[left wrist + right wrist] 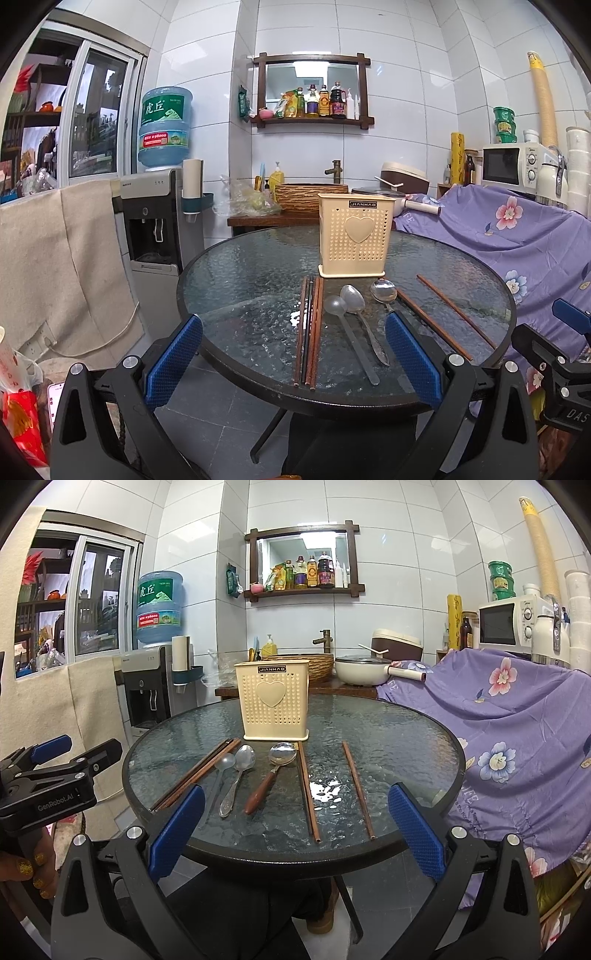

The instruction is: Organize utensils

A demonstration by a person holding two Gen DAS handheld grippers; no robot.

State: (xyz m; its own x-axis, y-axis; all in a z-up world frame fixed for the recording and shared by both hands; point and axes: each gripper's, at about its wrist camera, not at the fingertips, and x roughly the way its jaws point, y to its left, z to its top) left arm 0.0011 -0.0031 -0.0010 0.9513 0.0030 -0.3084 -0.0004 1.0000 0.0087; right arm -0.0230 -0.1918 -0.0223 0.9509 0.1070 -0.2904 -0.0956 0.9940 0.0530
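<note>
Both the left gripper (293,363) and right gripper (295,834) hang wide and empty at the glass table's (388,716) near rim, the chopsticks (308,794) lying lengthwise toward the cream utensil holder (273,705) at upper centre, between the right gripper's pads.

Round glass table (388,716) bears holder (272,700), spoons (242,771), perhaps six chopsticks (308,790).

A home kitchen: white tiled walls, a microwave (511,164), rice cooker (404,177) and tap (335,170) beyond the jaws, a sauce-bottle shelf (312,120) above them, a water dispenser (155,218) left, a glass bench (240,280) just ahead.
</note>
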